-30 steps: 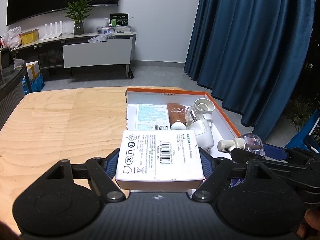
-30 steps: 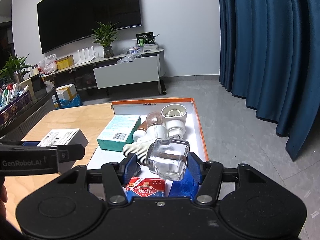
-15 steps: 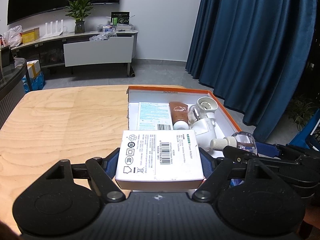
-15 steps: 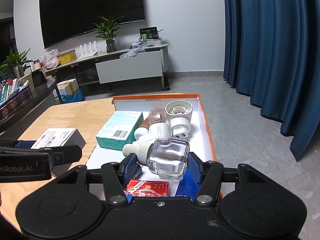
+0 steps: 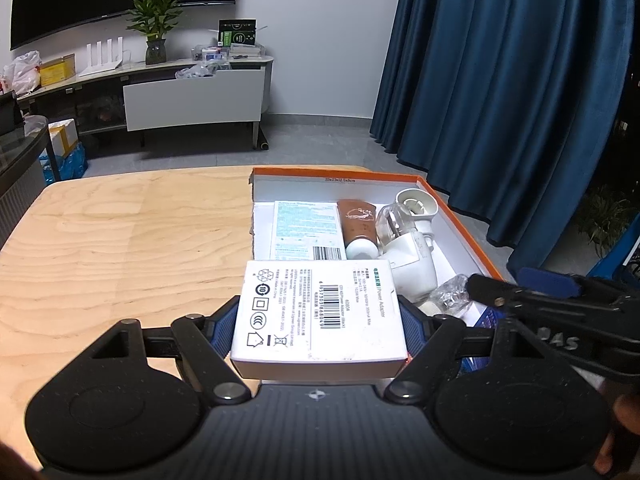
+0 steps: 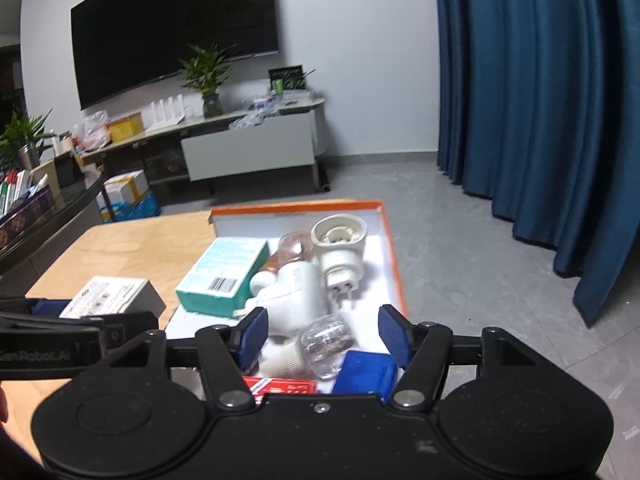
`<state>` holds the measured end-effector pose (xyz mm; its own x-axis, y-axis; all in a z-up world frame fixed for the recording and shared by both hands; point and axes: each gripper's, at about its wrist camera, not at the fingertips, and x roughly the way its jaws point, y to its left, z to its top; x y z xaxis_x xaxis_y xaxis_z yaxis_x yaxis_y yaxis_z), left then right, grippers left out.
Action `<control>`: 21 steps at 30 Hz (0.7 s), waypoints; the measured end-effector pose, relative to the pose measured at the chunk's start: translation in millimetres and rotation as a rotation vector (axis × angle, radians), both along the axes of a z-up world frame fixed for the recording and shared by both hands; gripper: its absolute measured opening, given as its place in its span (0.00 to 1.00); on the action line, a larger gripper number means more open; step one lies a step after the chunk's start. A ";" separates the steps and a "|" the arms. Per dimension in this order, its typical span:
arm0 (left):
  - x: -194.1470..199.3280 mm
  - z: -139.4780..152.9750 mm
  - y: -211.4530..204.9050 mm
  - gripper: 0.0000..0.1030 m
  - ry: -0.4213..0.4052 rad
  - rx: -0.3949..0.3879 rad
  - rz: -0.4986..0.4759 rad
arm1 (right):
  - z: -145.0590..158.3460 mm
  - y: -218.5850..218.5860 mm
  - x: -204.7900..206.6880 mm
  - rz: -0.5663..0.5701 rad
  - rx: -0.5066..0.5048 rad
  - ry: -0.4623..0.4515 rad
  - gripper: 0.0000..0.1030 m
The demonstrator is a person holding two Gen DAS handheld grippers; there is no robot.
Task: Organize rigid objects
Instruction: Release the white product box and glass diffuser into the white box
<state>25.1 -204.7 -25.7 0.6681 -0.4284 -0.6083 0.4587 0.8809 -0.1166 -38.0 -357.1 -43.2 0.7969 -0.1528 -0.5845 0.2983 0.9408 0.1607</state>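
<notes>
1. Your left gripper (image 5: 320, 314) is clamped on a white adapter box (image 5: 320, 312), blue pads pressed against both of its long sides, label and barcode facing up. It hangs over the near left corner of the orange-rimmed tray (image 5: 460, 216), at the edge of the wooden table (image 5: 120, 240).

2. Your right gripper (image 6: 322, 330) stands apart: its jaws have just been opening, and the clear bottle (image 6: 326, 344) with its ribbed white cap lies loose between them on the tray floor, clear of both pads.

3. Inside the tray, along the far left, a teal-and-white carton (image 6: 222, 272) lies flat, barcode toward you.

4. Beside it lies a brown tube (image 5: 357, 226), white cap pointing toward you.

5. To the right of the tube, a white plug-in device (image 6: 340, 256) lies prongs toward you, round socket toward the far wall; a second white plastic piece (image 6: 296, 292) rests against it, a clear dome behind.

6. At the near end of the tray, partly hidden by your right gripper, sit a red pack (image 6: 280, 386) and a blue box (image 6: 366, 374), just beside the clear bottle.
</notes>
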 end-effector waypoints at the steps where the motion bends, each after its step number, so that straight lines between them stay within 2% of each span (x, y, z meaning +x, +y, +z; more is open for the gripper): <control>1: 0.5 -0.5 -1.2 0.77 0.001 0.001 -0.003 | 2.5 -0.9 -2.6 -0.010 -0.005 -0.004 0.72; 6: 3.6 -2.9 -14.4 0.77 -0.005 0.007 -0.032 | 14.4 -5.0 -17.5 -0.053 -0.026 -0.035 0.74; 8: 6.7 -5.1 -20.1 0.77 -0.004 -0.014 -0.056 | 18.7 -5.8 -22.0 -0.065 -0.036 -0.047 0.78; 9: 8.2 -6.4 -23.6 0.80 -0.006 -0.013 -0.059 | 20.6 -5.7 -23.8 -0.067 -0.043 -0.051 0.78; 10: 9.5 -7.4 -27.1 0.88 -0.001 0.001 -0.057 | 22.1 -6.1 -25.9 -0.067 -0.051 -0.051 0.79; 15: -0.1 0.1 -23.3 0.99 0.003 0.002 -0.043 | 29.3 -4.1 -34.4 -0.048 -0.070 -0.036 0.82; 21: -27.4 21.2 -1.9 1.00 0.039 -0.012 0.016 | 41.7 8.0 -50.1 0.001 -0.110 -0.001 0.85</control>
